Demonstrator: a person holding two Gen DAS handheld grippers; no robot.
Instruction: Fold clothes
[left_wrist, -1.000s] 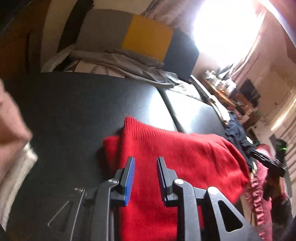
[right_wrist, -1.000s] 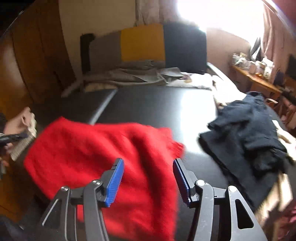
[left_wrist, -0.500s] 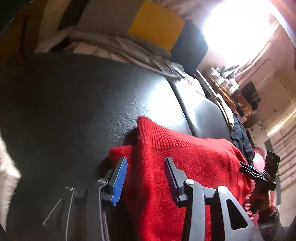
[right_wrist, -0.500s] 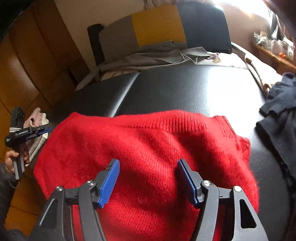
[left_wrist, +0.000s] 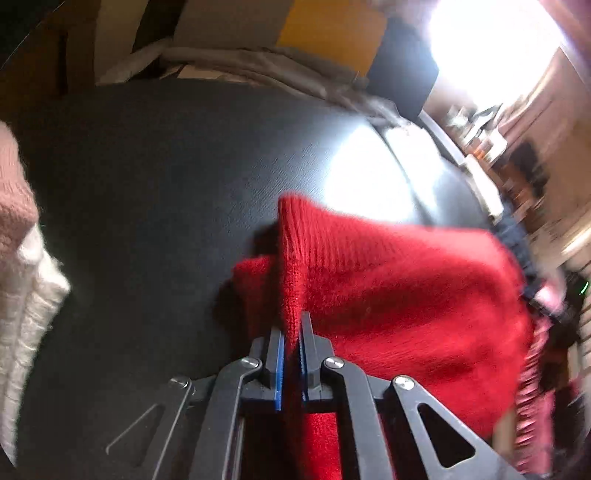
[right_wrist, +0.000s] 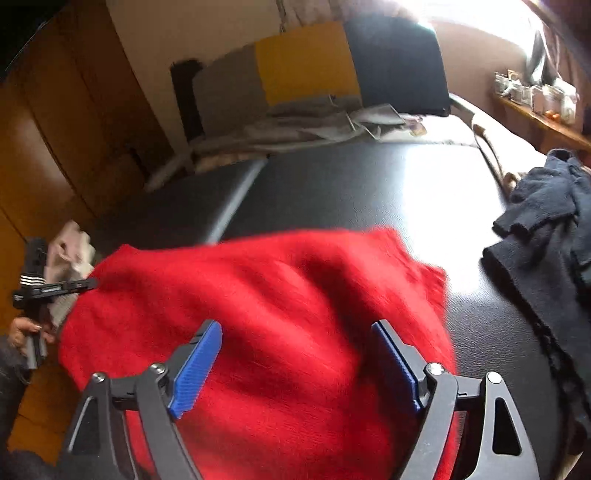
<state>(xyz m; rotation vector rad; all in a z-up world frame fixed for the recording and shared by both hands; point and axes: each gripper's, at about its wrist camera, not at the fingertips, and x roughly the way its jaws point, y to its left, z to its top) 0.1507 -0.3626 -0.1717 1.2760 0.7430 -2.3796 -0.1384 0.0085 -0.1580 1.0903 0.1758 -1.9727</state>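
A red knit sweater (left_wrist: 406, 280) lies on a black padded surface (left_wrist: 166, 184). My left gripper (left_wrist: 291, 328) has its jaws closing on a raised ribbed fold at the sweater's left edge, and the blue pads press on the knit. In the right wrist view the same sweater (right_wrist: 295, 288) spreads under my right gripper (right_wrist: 295, 326). The right jaws are opening wide just above the cloth and grip nothing. The left gripper (right_wrist: 86, 283), held by a hand, shows at the sweater's left edge.
A dark navy garment (right_wrist: 546, 229) lies crumpled at the right. Pink and white folded knitwear (left_wrist: 26, 258) sits at the left edge. Grey cloths (right_wrist: 295, 125) and yellow, grey and navy cushions (right_wrist: 306, 62) line the back. A cluttered shelf (right_wrist: 535, 99) is at far right.
The left jaws have shut on a fold at the sweater's edge after standing apart over it. The right jaws have spread wider. Both grippers have sunk closer to the sweater.
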